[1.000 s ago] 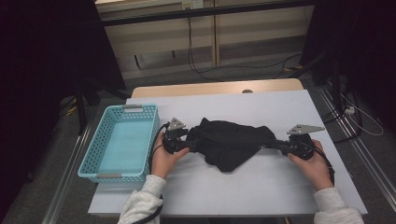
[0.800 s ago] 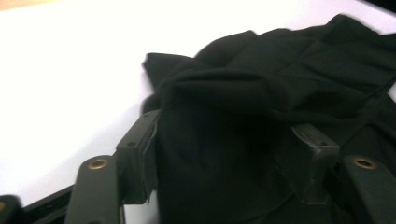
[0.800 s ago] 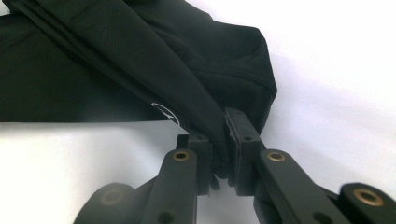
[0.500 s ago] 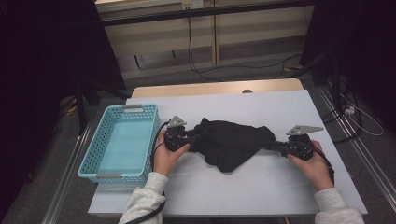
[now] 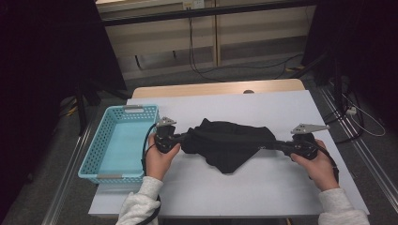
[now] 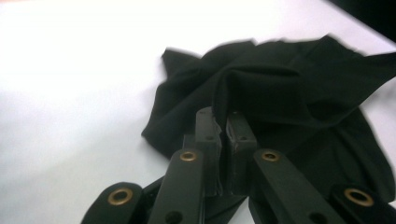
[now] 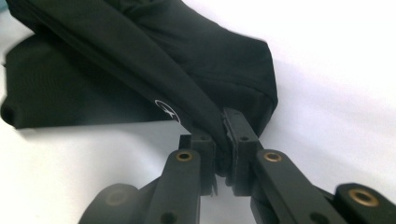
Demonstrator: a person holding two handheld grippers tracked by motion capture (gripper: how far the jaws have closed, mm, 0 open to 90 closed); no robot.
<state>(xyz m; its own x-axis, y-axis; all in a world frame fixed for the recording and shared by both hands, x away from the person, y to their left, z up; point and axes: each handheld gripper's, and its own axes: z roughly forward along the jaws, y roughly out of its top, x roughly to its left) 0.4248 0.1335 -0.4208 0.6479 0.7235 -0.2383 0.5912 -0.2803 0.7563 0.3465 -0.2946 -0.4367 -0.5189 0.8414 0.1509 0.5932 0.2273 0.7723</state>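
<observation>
A crumpled black garment (image 5: pixel 230 146) lies mid-table on the white sheet, stretched between both grippers. My left gripper (image 5: pixel 184 137) is at its left edge. Its jaws have just been closing, and in the left gripper view they are shut on a fold of the black cloth (image 6: pixel 280 93), with my left gripper (image 6: pixel 220 117) pinching it at the tips. My right gripper (image 5: pixel 271 146) holds the garment's right end. In the right gripper view my right gripper (image 7: pixel 223 125) is clamped on a thick hem band (image 7: pixel 140 70) that bears a small white logo (image 7: pixel 166 108).
A light blue plastic basket (image 5: pixel 99 143) with nothing inside it stands at the table's left edge, just beside my left hand. The white sheet (image 5: pixel 281 192) reaches to the near and right edges. Behind it a wooden tabletop strip (image 5: pixel 216 88) shows, with cables on the floor beyond.
My left gripper has moved right to the garment's left edge and closed on the cloth, lifting it slightly. The right gripper has kept its hold and its place.
</observation>
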